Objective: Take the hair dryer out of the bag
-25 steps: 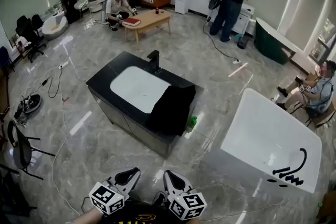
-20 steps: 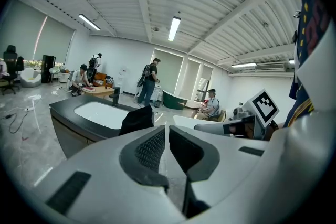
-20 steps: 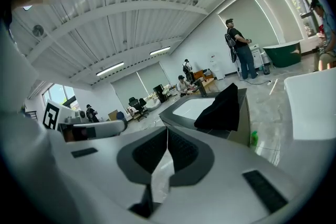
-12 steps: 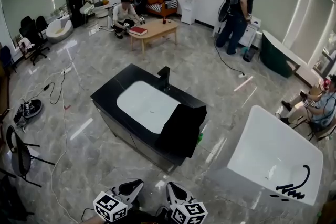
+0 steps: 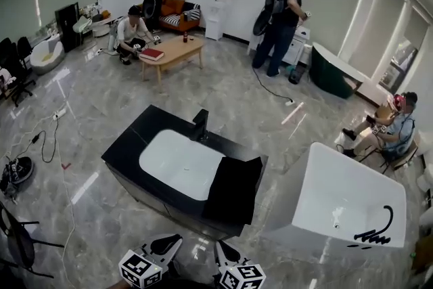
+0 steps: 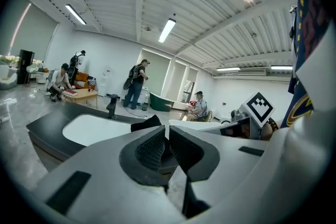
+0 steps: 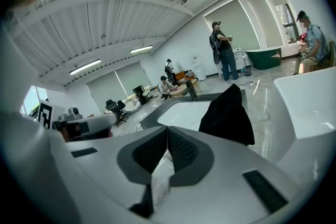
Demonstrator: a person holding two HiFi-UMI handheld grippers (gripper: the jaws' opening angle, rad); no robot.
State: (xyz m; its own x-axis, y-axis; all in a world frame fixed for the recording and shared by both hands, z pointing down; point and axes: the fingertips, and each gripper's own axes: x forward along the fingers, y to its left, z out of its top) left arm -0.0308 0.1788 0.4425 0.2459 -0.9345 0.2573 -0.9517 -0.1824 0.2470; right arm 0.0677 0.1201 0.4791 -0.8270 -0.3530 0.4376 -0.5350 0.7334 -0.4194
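Note:
A black bag (image 5: 233, 189) lies draped over the near right end of a black counter (image 5: 128, 145) with a white basin. The hair dryer is not visible in any view. Both grippers are held low at the bottom of the head view, well short of the counter. My left gripper (image 5: 166, 243) has its jaws drawn together with only a sliver between the tips and nothing in them. The left gripper (image 6: 167, 131) looks toward the bag (image 6: 147, 123). My right gripper (image 5: 223, 250) is shut and empty. The right gripper (image 7: 168, 131) faces the bag (image 7: 227, 115).
A black faucet (image 5: 200, 124) stands behind the basin. A white bathtub (image 5: 345, 199) sits on the floor to the right of the counter. A chair (image 5: 20, 240) and floor cables lie at the left. Several people and a wooden table (image 5: 172, 51) are farther back.
The counter, the bag and the bathtub have come nearer and shifted in the head view. Both grippers stay low at the bottom edge with their jaws unchanged.

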